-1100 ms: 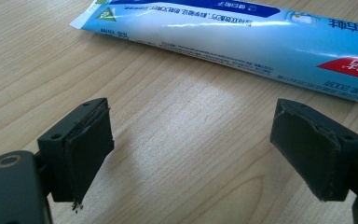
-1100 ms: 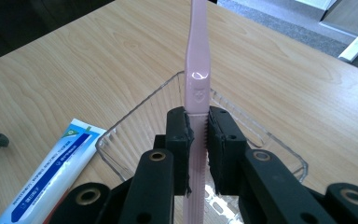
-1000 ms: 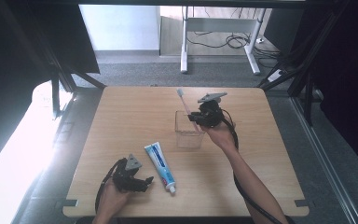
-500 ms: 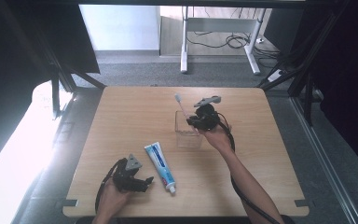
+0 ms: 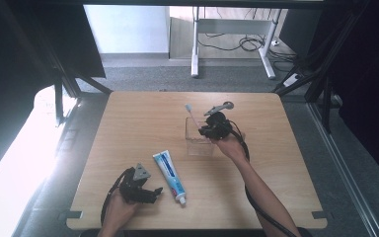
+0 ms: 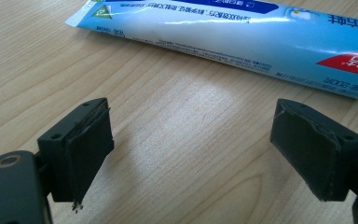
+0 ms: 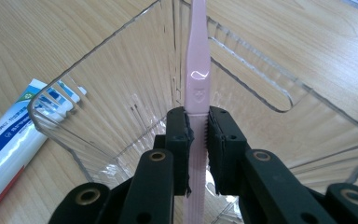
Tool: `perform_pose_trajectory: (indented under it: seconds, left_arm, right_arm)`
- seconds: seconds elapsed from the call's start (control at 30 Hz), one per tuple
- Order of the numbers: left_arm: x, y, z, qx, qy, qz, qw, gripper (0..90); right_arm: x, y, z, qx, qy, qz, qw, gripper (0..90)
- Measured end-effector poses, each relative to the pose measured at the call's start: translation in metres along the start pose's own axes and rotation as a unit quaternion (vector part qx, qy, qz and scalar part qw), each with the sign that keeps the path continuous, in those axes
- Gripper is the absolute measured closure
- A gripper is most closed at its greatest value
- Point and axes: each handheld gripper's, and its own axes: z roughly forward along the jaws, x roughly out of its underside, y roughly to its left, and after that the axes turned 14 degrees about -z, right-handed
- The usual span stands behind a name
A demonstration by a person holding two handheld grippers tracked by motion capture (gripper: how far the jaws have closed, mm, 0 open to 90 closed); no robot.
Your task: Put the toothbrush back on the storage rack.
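My right gripper (image 5: 208,129) (image 7: 198,133) is shut on the handle of a pink toothbrush (image 7: 196,79) (image 5: 191,115). It holds the brush tilted over a clear ribbed square cup (image 5: 198,144) (image 7: 98,98) in the middle of the table, the bristle end sticking up past the cup's far rim. A blue and white toothpaste tube (image 5: 170,170) (image 6: 242,37) lies flat toward the near side. Just left of the tube my left gripper (image 5: 150,193) (image 6: 193,154) rests low over the wood, open, with only bare table between its pads.
The wooden table (image 5: 128,123) has its front edge just below my left hand. Beyond the far edge lie grey carpet and white desk legs (image 5: 195,54). Dark frame struts (image 5: 64,84) flank the table on both sides.
My right gripper has sunk with the toothbrush, bringing it lower over the clear cup. The left gripper and the toothpaste tube have stayed put.
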Motion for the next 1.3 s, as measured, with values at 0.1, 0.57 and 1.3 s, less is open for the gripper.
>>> perform_pose_trajectory:
  seconds: [0.1, 0.57, 1.3]
  left_arm:
    - [-0.0001, 0.0001, -0.0002, 0.0, 0.0, 0.0, 1.0, 13.0]
    - [-0.0002, -0.0001, 0.0, 0.0, 0.001, 0.002, 1.0, 13.0]
    - [-0.0003, -0.0006, -0.0002, -0.002, 0.001, 0.002, 1.0, 13.0]
  right_arm:
    - [-0.0005, -0.0001, 0.0009, -0.003, 0.006, -0.004, 1.0, 79.6]
    - [-0.0043, -0.001, 0.0054, -0.021, 0.042, -0.018, 0.9987, 79.1]
    - [-0.0061, 0.0006, 0.004, -0.032, 0.051, -0.024, 0.9979, 68.0]
